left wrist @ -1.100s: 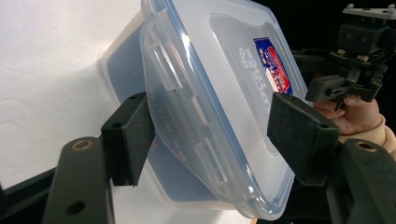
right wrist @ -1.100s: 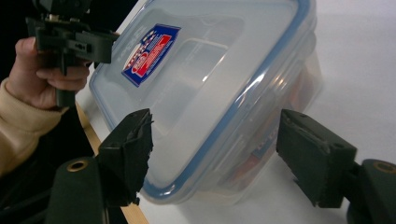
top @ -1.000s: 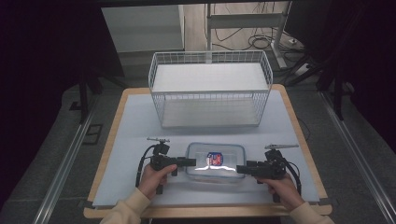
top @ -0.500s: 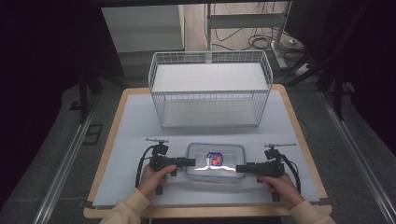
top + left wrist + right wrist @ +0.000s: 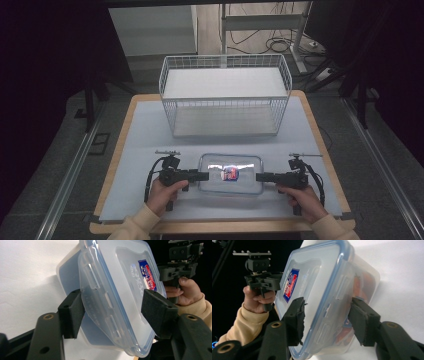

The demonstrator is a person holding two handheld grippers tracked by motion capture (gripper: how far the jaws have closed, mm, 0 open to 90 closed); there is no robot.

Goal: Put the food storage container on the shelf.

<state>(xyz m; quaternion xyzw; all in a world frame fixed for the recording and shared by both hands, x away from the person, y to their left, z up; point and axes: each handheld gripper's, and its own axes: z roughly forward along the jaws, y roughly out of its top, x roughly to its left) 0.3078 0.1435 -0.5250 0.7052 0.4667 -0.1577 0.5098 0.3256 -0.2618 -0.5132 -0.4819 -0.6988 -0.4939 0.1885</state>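
Note:
A clear plastic food container (image 5: 230, 173) with a blue-sealed lid and a red-and-blue label lies near the table's front edge. Through its wall, the container (image 5: 329, 290) holds something orange. My left gripper (image 5: 202, 175) meets its left end and my right gripper (image 5: 261, 177) its right end. Each is turned on its side. In the left gripper view my left gripper (image 5: 112, 312) has one pad against the base and one over the lid of the container (image 5: 112, 277). My right gripper (image 5: 325, 320) clamps the other end the same way. I cannot tell whether the container rests on the table or hangs just above it.
A white wire basket (image 5: 225, 95) stands at the back middle of the pale blue table mat (image 5: 140, 145), about a hand's length behind the container. A wooden rim edges the table. Dark floor, rails and cables surround it.
The right gripper has edged slightly inward along the container's end. The container and the left gripper have hardly moved.

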